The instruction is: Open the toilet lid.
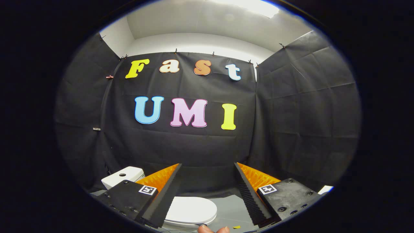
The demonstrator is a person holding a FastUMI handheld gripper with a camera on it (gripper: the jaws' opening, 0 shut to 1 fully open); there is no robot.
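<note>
- Gripper view: the tool [207, 168] is released, its fingers spread wide and grasping nothing, aimed at the booth wall rather than downward.
- The toilet lid [190, 208] lies closed, low between the fingers and nearer the left one; the tank [124, 176] stands behind that finger.
- Risk: from this height and angle, a descent could land on the lid's top instead of catching its front edge, so the fingers would slide off.
- Risk: the lid looks smooth, and a shallow hold may slip and let it drop back.
- A fingertip [207, 229] shows beneath the tool and could be in the way.
</note>
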